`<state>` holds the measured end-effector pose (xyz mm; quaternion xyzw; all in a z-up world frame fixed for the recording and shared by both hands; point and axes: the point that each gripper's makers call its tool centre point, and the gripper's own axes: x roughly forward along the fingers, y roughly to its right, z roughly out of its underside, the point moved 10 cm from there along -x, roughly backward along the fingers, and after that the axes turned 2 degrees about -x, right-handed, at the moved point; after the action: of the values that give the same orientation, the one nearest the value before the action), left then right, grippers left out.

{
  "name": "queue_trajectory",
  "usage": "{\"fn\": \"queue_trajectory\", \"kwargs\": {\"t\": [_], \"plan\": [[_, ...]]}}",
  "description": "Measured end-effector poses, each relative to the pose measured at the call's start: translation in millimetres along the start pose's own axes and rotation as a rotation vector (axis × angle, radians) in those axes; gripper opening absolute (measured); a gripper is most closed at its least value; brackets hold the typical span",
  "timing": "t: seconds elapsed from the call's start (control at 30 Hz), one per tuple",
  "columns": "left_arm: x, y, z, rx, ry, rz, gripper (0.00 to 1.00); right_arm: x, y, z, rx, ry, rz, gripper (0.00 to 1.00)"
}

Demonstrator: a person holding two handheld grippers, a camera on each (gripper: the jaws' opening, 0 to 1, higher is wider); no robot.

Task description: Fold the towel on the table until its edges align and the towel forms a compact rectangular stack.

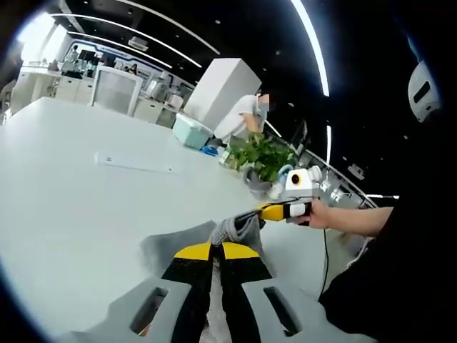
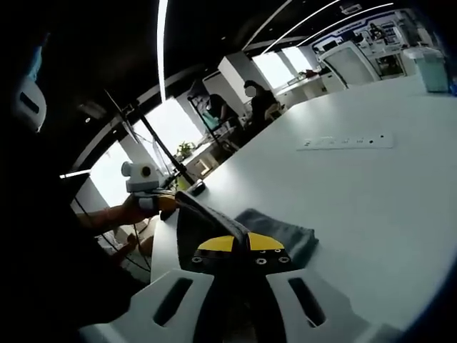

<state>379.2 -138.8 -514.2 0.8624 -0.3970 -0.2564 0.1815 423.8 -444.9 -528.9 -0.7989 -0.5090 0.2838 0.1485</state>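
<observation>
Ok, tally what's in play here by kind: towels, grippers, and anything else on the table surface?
Grey cloth towel: 1
Yellow-and-black two-jaw grippers, left gripper and right gripper, each shut on the towel: 2
Flat white power strip on the white table: 1
Green potted plant: 1
Total: 5
</observation>
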Motion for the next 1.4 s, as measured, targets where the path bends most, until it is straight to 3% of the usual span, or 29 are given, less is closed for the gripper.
{"fn": "queue_trajectory", "kwargs": {"t": [0.23,1.0,1.23,1.3,1.4], "plan": [[7.9,-13.5,0.8,-0.038,-0.016,-0.027,0.03,6.7,12.7,-2.7,0.082,0.054,0.026,0.00],[34.5,-48.1,14.3,-0.162,-0.074,-0.116,0.03,32.0,44.7,9.1,0.170,0.022,0.072,0.00],[41.5,-55.5,21.4,-0.160,-0.104,-0.143,0.05,37.2,49.7,12.9,0.186,0.022,0.088,0.00],[43.6,-60.0,23.0,-0.092,-0.102,-0.184,0.10,38.8,51.7,15.0,0.176,0.025,0.096,0.01],[44.9,-59.3,22.9,-0.063,-0.103,-0.198,0.20,38.9,53.1,15.5,0.105,0.031,0.136,0.02]]}}
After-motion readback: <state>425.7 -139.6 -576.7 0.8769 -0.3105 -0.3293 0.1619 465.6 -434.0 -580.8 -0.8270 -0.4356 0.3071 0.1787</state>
